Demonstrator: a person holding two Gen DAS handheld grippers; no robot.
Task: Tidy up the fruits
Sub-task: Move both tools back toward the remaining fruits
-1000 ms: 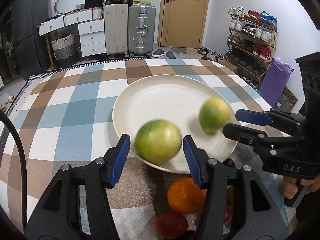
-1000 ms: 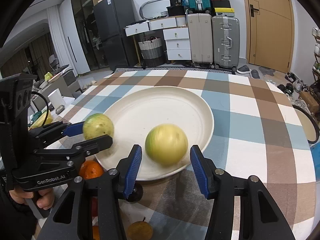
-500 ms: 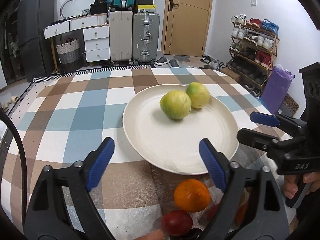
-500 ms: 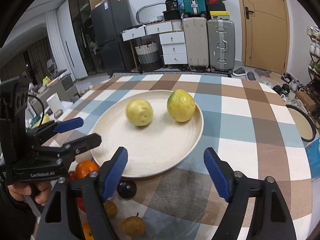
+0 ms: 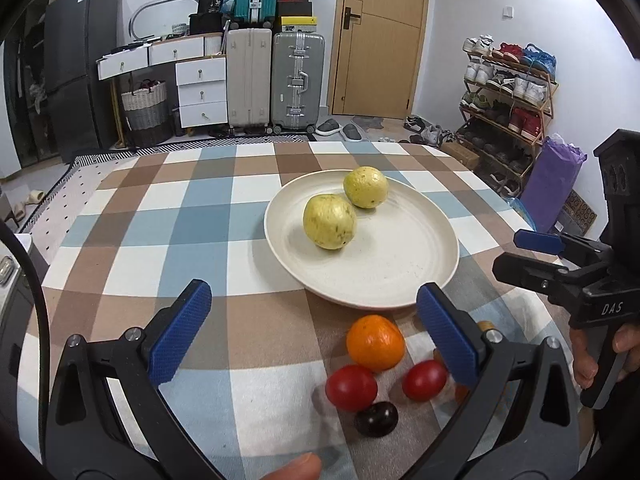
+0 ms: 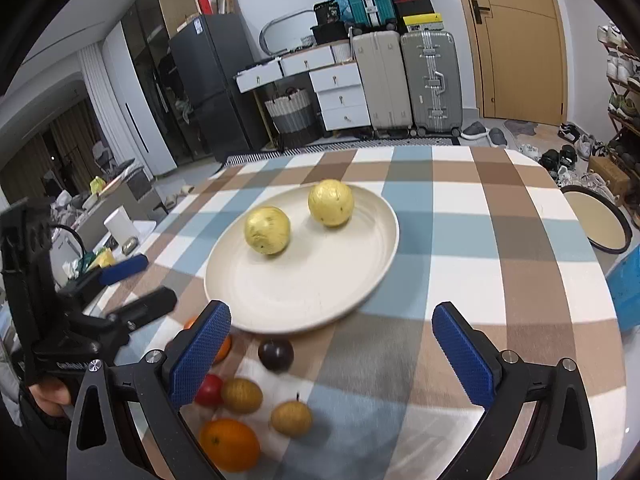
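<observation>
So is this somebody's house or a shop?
Most likely a lived-in home: a shoe rack full of shoes, suitcases by the door, and a checked tablecloth under the fruit plate.

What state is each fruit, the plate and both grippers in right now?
Left gripper: open, empty, jaws just opened.
Right gripper: open, empty, jaws just opened.
Two yellow-green round fruits: resting on plate, touching.
Cream round plate: flat on checked tablecloth.
Orange, two red fruits, dark plum: loose on cloth, off plate.

Two yellow-green fruits (image 5: 329, 221) on plate (image 5: 400, 276)
</observation>
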